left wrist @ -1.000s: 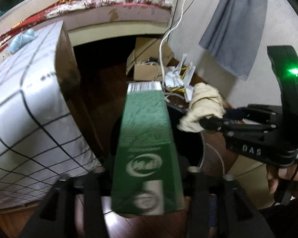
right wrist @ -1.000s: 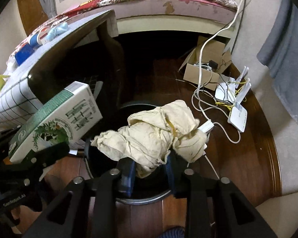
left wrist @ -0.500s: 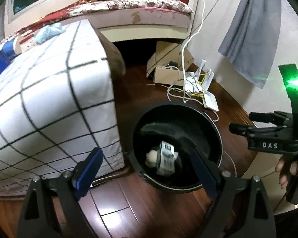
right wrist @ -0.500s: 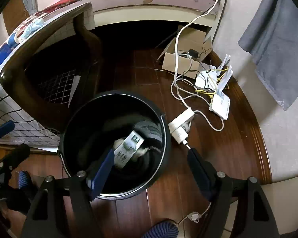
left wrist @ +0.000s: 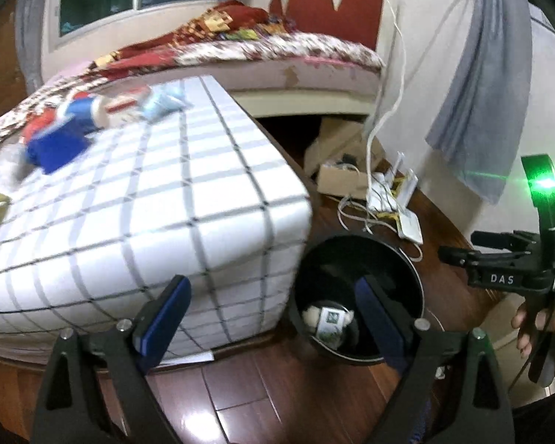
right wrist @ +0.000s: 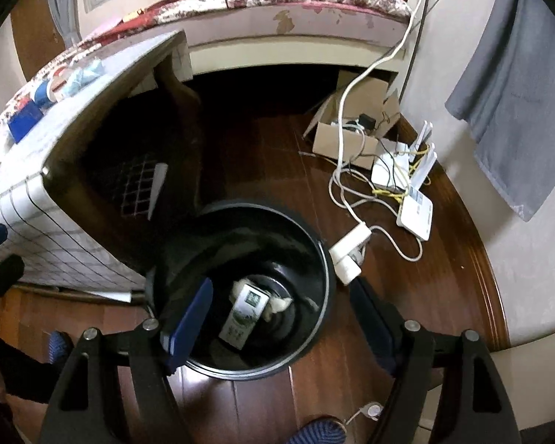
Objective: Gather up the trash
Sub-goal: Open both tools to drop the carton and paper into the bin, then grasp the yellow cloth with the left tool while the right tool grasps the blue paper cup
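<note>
While both claws are hanging spread and empty, the left claw is pointing at the near corner of the checked surface, with the black bin lying just to that corner's right, on the floor. The right claw is hanging directly over the bin, so it is the one nearer to the trash already dropped. Inside the bin, the carton is lying flat on the bottom with its long axis running from the near wall toward the far wall, and the crumpled tissue is lying touching it. On the surface, well away from the bin toward the bed, blurred red, white and blue packages and a pale blue crumpled piece are lying; these are judged the likely remaining trash, and the left claw is the nearer to them. Legible writing: "DAS" on the body of the right claw as seen in the left wrist view. The carton's printing is too small to read.
</note>
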### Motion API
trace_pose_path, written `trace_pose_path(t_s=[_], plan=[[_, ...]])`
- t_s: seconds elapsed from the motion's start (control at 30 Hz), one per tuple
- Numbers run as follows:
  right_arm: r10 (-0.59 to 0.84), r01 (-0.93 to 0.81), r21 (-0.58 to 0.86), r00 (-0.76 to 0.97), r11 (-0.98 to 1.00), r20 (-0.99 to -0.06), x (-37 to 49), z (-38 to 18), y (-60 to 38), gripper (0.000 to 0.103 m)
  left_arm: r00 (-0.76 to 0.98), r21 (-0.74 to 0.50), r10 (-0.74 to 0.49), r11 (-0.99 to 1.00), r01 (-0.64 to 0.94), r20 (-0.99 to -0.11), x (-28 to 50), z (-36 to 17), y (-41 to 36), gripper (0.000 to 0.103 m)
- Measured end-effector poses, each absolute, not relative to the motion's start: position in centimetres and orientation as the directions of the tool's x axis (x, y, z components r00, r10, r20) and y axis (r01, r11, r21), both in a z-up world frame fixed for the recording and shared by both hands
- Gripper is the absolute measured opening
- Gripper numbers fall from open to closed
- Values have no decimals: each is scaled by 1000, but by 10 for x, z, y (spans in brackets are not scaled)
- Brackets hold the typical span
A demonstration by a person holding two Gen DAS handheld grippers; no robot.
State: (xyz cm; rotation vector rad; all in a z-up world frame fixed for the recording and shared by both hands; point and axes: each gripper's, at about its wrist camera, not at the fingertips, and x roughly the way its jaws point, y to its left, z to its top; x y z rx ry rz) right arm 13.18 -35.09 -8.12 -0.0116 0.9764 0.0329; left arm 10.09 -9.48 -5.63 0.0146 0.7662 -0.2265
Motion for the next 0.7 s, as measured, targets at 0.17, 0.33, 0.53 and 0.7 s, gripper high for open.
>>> trace_pose_path(t_s=[0.17,0.33,0.53,0.7], plan=[[47,-48,22,603,999,-796,138,-60,-331,78,737,-61,-157,986,155,-658,102,-40,-70,92],[79,-70,44,652,997,-754,146,-36,-310,78,758,-47,-108,994,102,-644,107,-30,-46,93],[124,-118,59,692,991,-711,157,-13,-275,78,779,-39,-67,998,55,-624,106,-22,-19,94],[164,-168,63,697,984,-698,169,-6,-243,78,790,-40,-31,999,8,-613,110,-17,6,94]])
